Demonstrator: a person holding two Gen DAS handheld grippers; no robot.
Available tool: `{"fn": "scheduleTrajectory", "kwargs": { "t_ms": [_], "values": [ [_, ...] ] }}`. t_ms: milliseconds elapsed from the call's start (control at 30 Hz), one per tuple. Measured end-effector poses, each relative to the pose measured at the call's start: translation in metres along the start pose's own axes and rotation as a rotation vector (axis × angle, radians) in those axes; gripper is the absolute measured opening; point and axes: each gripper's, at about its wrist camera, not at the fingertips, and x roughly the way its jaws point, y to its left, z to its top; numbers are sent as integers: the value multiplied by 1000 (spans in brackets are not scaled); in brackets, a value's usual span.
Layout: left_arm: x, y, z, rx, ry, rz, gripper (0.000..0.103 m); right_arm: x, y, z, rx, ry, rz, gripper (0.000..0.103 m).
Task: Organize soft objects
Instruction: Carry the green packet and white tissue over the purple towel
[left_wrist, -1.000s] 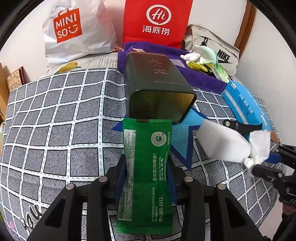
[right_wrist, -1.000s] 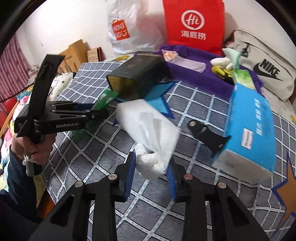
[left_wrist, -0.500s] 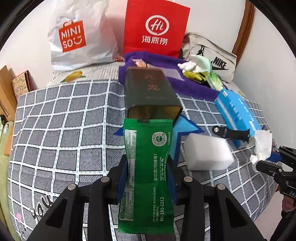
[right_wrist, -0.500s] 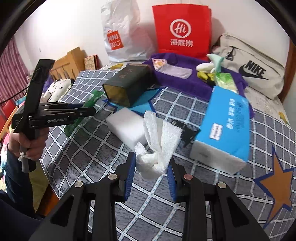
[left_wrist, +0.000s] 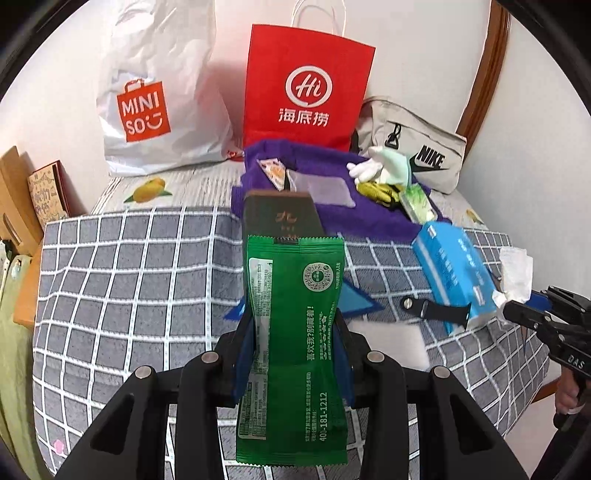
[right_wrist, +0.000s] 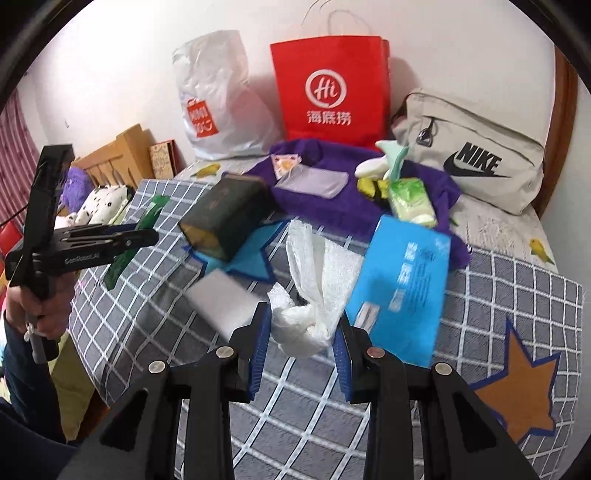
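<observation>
My left gripper (left_wrist: 293, 354) squeezes a green packet (left_wrist: 293, 332) that stands up tall between its blue pads, above the checked blanket (left_wrist: 122, 280). Right of it, my right gripper (right_wrist: 301, 349) pinches a bunched white tissue (right_wrist: 314, 291), with the white foam block (right_wrist: 221, 299) lying near on its left and the blue tissue box (right_wrist: 402, 280) on its right.
</observation>
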Motion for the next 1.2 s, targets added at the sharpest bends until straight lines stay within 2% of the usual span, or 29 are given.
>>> {"fn": "scheduleTrajectory", "kwargs": {
  "t_ms": [300,767,1200],
  "values": [
    [-2,1,37,-7,-29,8,36,9,-17,38,10,-26,-6,33],
    [19,6,93,-7,-40,19,36,35,-47,102,17,-68,-13,33],
    [62,13,148,3,-21,34,36,81,-70,156,23,-71,6,33]
  ]
}}
